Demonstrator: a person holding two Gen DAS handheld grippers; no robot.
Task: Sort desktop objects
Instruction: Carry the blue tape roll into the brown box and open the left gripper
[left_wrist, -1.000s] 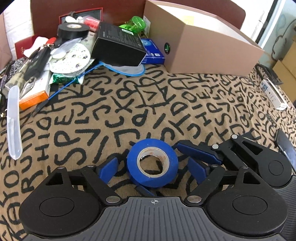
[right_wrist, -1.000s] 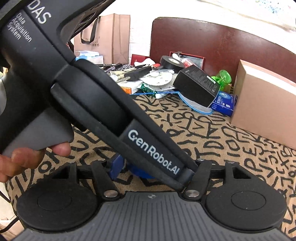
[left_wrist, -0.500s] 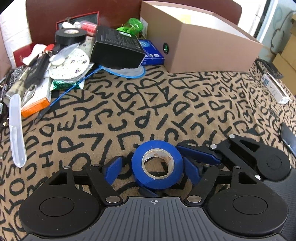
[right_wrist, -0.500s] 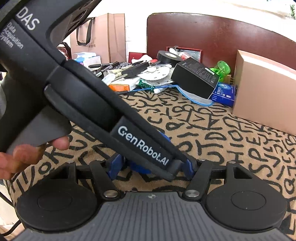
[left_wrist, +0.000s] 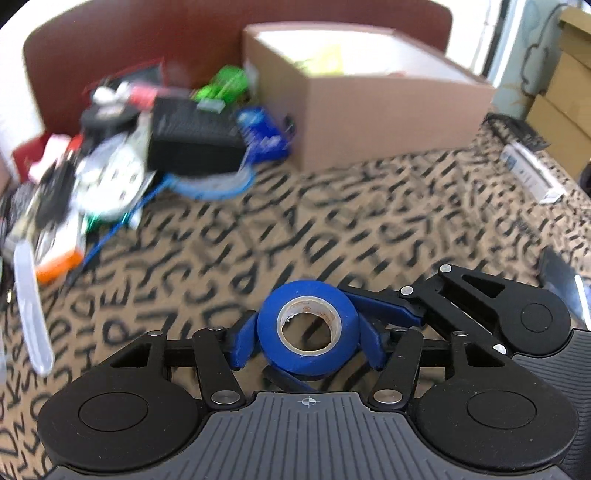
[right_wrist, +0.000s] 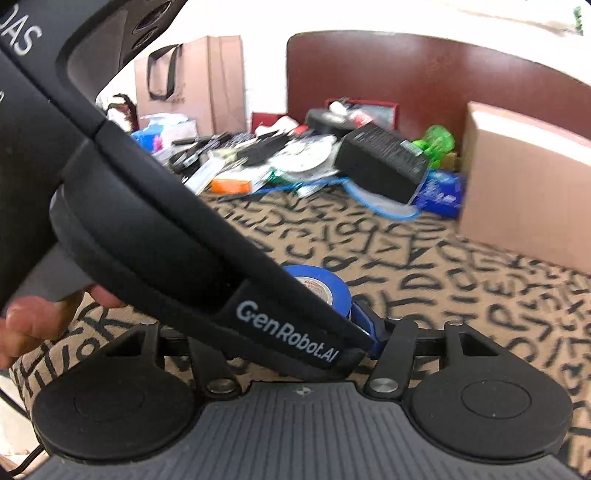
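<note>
Tan cloth printed with bold black letters covers the desk, with a dark red-brown chair back behind it. Left wrist view: the left gripper has just been closing, and its two blue fingers now press on opposite sides of a roll of blue tape, clamping it. The roll is a thick, matte blue ring wound on a pale cardboard core; its round hole faces the camera and the cloth shows through it. Its lower edge hangs low over the cloth, just in front of the gripper's grey ribbed body; whether it touches the cloth cannot be told.

The right gripper reaches in from the right; one of its blue fingers lies against the roll's upper right edge. Its jaws have been narrowing slightly, but whether they grip the roll cannot be told, since the left gripper's black housing, marked "GenRobot.AI", crosses the right wrist view and hides all but one finger. In that view the tape shows as a blue arc with printed core, just above that finger. A hand holds the left gripper's grey handle at lower left.

Far left, blurred clutter lies heaped: a black box, a green plastic item, a blue packet and a white perforated disc. An open cardboard box stands far right of the heap, well apart from the tape.
</note>
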